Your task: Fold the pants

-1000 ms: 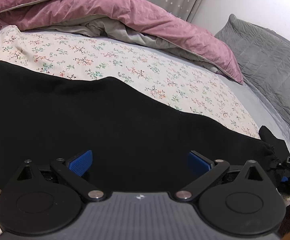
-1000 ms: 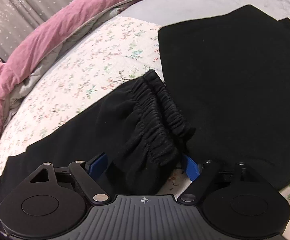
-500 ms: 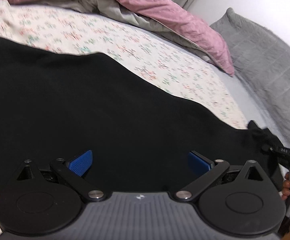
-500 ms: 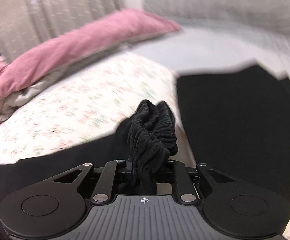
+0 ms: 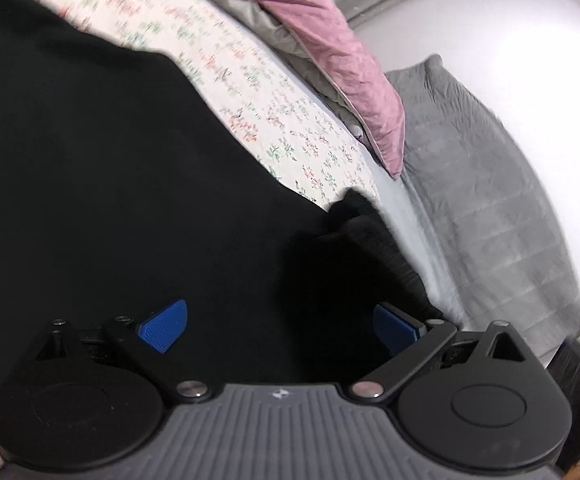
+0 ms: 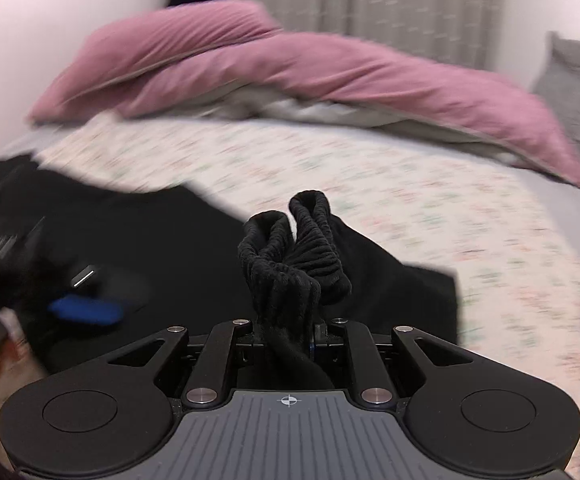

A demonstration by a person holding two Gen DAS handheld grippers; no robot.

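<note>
Pants [image 5: 109,200], black, lie spread lengthwise on the floral bedsheet [image 5: 290,128], so the fold looks only begun: one gathered elastic end [image 6: 294,248] is lifted off the bed, the rest lies flat and unfolded. That bunched end is clamped between the closed fingers of the right gripper [image 6: 285,336], which points downward over the bed. The left gripper [image 5: 277,324] hovers tilted low over the cloth, its blue pads [image 5: 163,326] wide apart and holding nothing. A pink duvet [image 6: 330,76] lies heaped beyond.
</note>
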